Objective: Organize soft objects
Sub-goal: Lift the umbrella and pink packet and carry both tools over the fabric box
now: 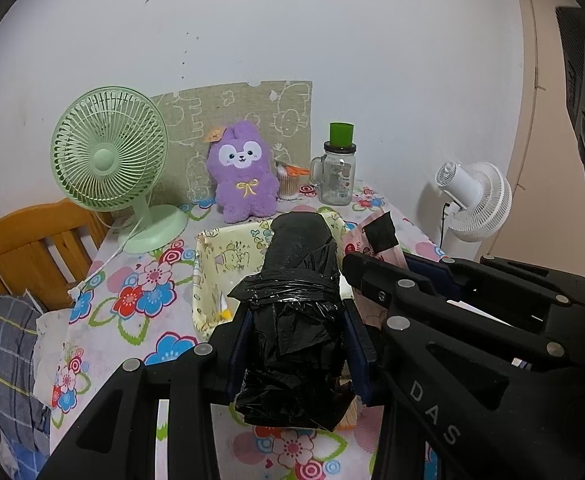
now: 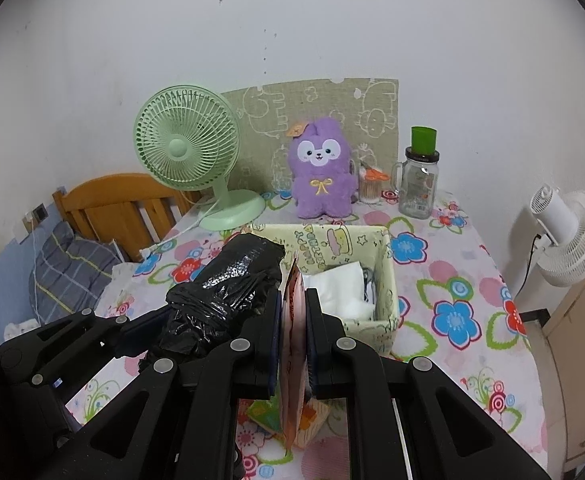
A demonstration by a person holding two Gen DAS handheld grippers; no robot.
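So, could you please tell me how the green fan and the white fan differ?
The green fan stands on the table by the purple plush; the white fan stands off the table, beside its right edge. The green fan faces the cameras; the white fan shows its back and tilts upward. Both have round wire-style grilles.

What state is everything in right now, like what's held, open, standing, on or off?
Left gripper: shut on the black plastic-wrapped roll, held above the table.
Right gripper: shut on the flat pink packet.
Yellow fabric storage box: open, white cloth inside.
Green desk fan: upright, seemingly off.
Purple plush bunny: upright against the wall mat.
Glass handled jar: upright, green cup on its lid.
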